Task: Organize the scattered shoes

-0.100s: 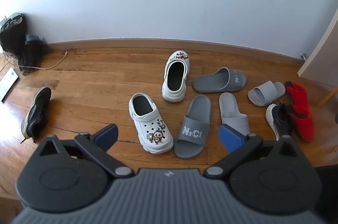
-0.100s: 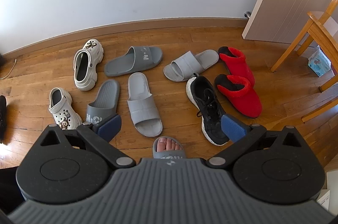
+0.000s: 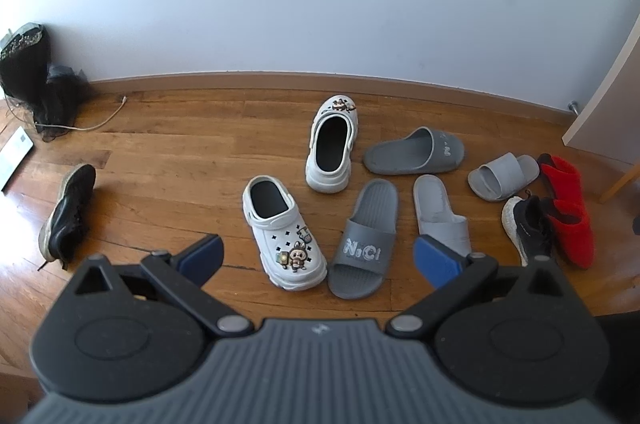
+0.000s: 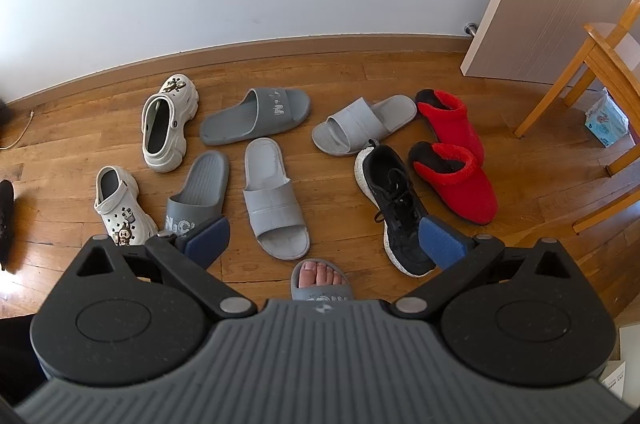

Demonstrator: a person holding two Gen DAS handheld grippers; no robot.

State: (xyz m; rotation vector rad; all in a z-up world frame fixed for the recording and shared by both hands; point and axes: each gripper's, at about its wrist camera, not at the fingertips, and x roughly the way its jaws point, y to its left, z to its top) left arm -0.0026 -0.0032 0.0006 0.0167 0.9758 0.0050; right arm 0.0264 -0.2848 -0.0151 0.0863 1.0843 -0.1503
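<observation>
While both tongs, the left gripper (image 3: 318,256) and the right gripper (image 4: 324,238), are hovering spread wide and pinching nothing, the shoes are lying askew on the wooden plank floor (image 3: 180,159): white charm-studded clogs (image 3: 282,230), dark grey rubber slides (image 3: 366,240), pale grey slides (image 4: 274,199), fuzzy red slippers (image 4: 454,179) and a black laced sneaker (image 4: 394,207) apart from its mate (image 3: 66,212). Judging by this, pairing is looking unsettled, so any coming grasp is calling for an aligned descent; no rack or box is showing

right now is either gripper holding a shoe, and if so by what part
Nothing is held. The left gripper and the right gripper are both open, above the floor with the shoes lying untouched below.
</observation>
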